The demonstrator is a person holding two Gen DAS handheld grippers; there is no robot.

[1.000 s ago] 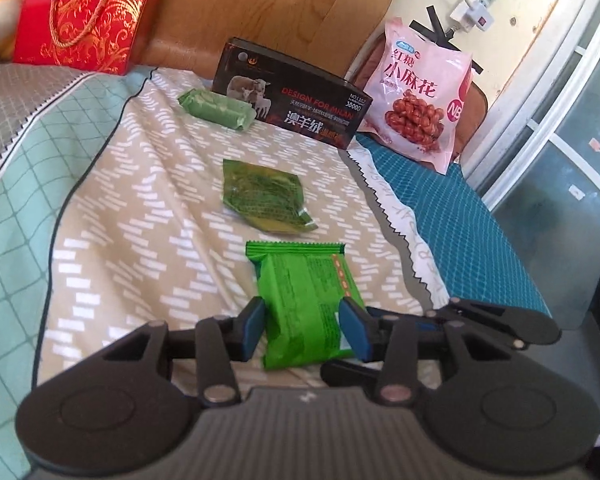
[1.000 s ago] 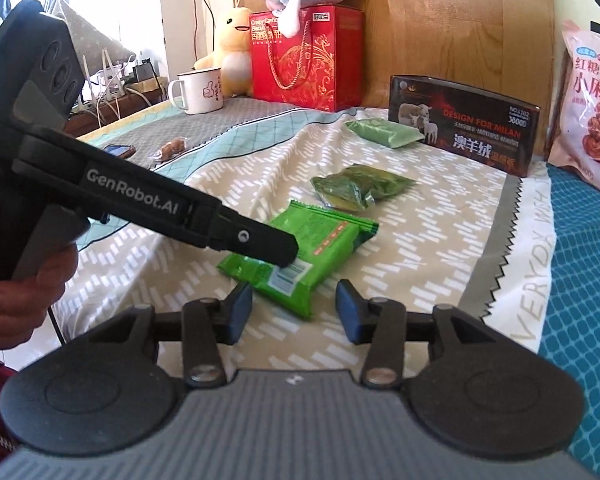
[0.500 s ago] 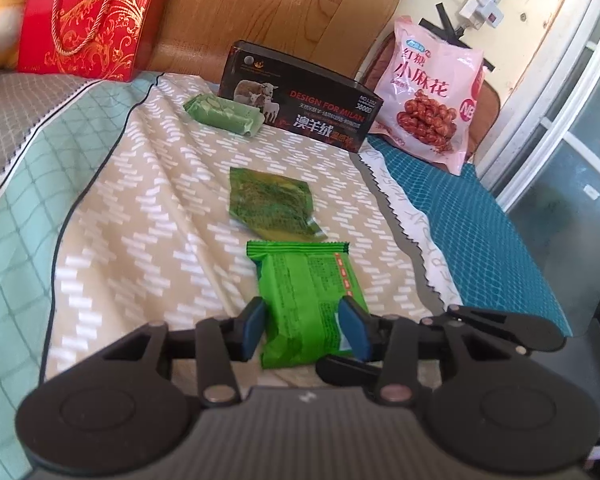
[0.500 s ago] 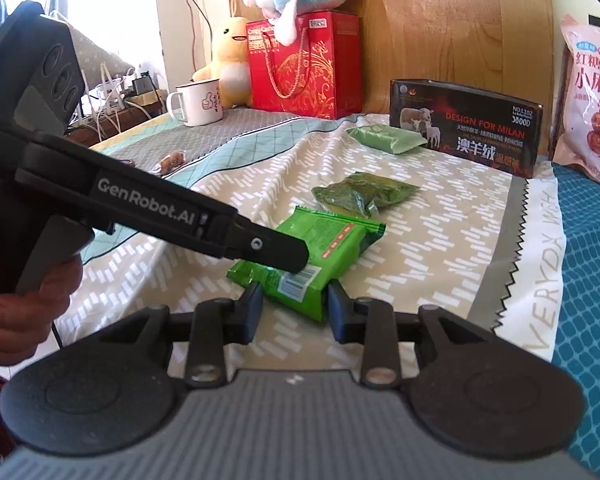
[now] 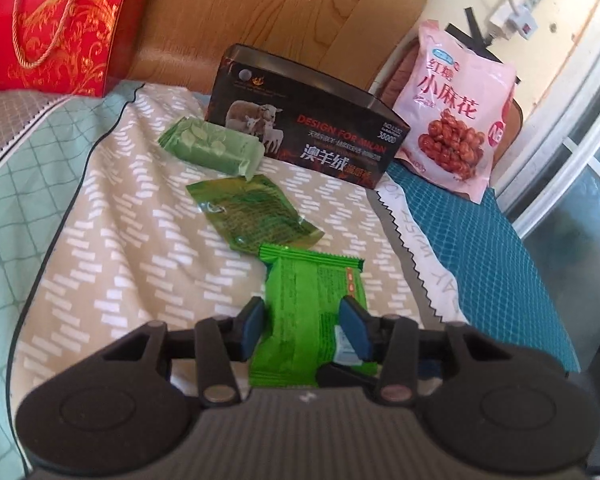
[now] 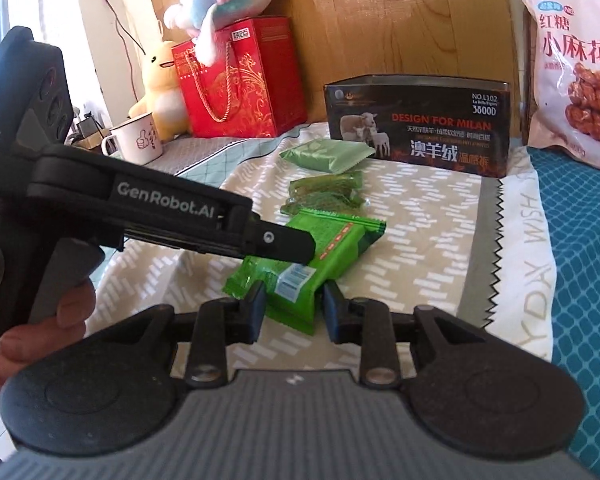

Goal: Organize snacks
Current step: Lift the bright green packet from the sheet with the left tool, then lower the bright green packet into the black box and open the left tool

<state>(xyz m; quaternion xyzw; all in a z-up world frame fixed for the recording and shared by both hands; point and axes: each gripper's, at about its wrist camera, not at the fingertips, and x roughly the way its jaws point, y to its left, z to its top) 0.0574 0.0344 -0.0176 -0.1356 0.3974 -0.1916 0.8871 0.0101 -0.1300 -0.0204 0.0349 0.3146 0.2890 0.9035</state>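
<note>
Both grippers have carried the bright green snack packet (image 5: 314,312) up the bed towards the black box (image 5: 308,128), so that its crimped far end now touches the dark green foil pouch (image 5: 252,212), which lay well clear of it a second ago. The left gripper (image 5: 304,326) pinches the packet across its width, blue pads pressed into the sides. The right gripper (image 6: 293,307) has drawn its jaws in from a wider spread and now closes on the near corner of the same packet, by the white label.

Two grips on one light packet look meant to keep it flat and aimed; the likely aim is a row of green snacks leading to the box. The pale green wrapped bar (image 5: 212,148) already lies against the box's front face.

The packet is glossy, crinkled film, soft enough to buckle under the pads. The pouch is flat and wrinkled foil. The box is stiff card, open at the top. The patterned bedsheet (image 5: 120,240) gives a soft, slightly rumpled base.
</note>
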